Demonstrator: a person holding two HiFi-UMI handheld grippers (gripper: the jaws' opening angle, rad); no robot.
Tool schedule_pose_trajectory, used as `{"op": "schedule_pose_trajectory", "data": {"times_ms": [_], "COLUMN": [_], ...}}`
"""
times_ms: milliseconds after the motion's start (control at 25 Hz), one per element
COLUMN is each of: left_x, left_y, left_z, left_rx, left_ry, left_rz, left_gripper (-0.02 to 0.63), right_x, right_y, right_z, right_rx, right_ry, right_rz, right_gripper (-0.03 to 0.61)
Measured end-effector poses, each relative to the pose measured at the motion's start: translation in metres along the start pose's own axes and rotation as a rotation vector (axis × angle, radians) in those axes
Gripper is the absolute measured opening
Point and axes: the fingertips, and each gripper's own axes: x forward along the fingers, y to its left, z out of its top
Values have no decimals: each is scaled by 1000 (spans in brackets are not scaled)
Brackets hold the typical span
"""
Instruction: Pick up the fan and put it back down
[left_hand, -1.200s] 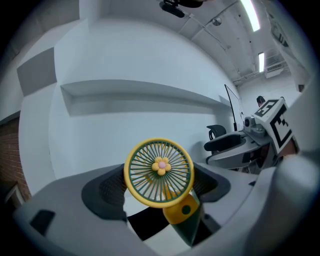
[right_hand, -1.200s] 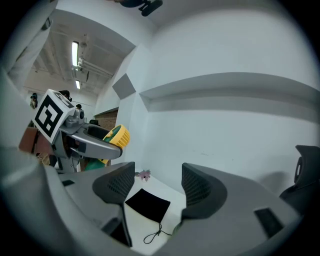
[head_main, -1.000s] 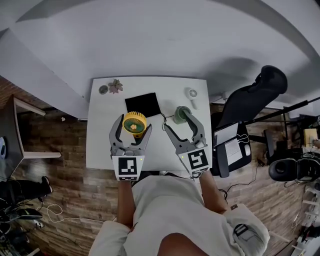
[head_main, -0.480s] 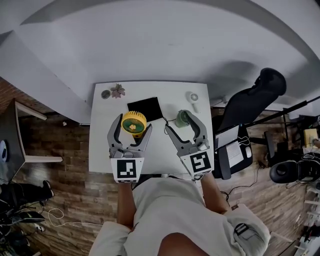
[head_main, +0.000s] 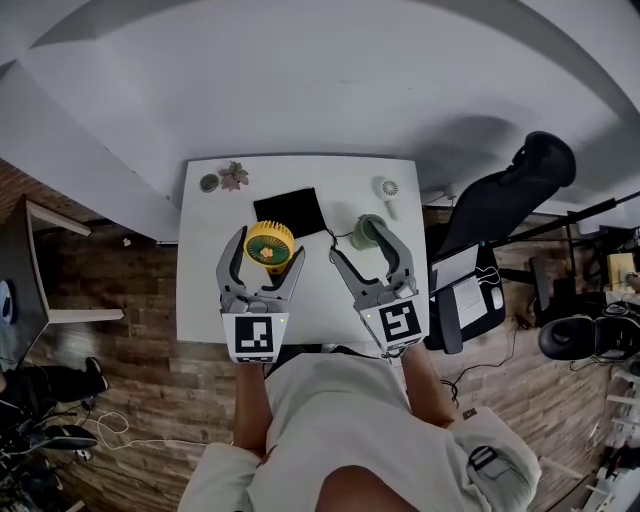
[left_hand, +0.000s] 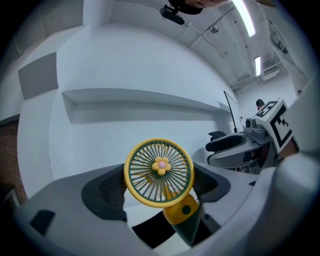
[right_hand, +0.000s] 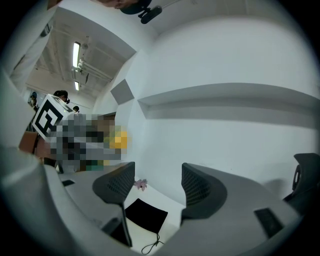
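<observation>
Nearest the head camera, the person's pale shirt (head_main: 330, 420) fills the bottom edge, both forearms reaching out over the white table (head_main: 200, 285). The left gripper (head_main: 267, 252) has its jaws closed in on the round head of the yellow fan (left_hand: 159, 172), the ribbed pads pressing either side of its rim. The fan's green grille and flower-shaped hub face back towards the gripper, and its yellow-and-green stem slants down to the right. Whether the stem's foot touches the table cannot be told. Beside it, the right gripper (head_main: 358, 241) holds its jaws wide apart with nothing between them. From the head view a green rounded object (head_main: 364, 230) sits on the table at its tips, a thin dark cable (head_main: 330, 240) trailing from it. Just beyond the fan lies a black mat (head_main: 290, 208). Farther back stand a small white fan (head_main: 386, 188) on the right and a pink flower (head_main: 234, 176) at the table's far left corner.
</observation>
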Motion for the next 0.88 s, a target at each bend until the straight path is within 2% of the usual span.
{"op": "schedule_pose_trajectory", "data": {"times_ms": [400,880], "left_x": [7,10], "left_y": [-9,-29], "left_z": [-50,-137], "left_rx": [-62,-135], "left_ry": [98,281], "left_rz": [-32,-73], "left_gripper": [390,390], "right_x": [7,10], "right_y": [9,33], "right_z": [-49,-119], "right_rx": [30,92], "right_ry": [120,261], "right_rz": [28,84], "right_gripper": [295,295]}}
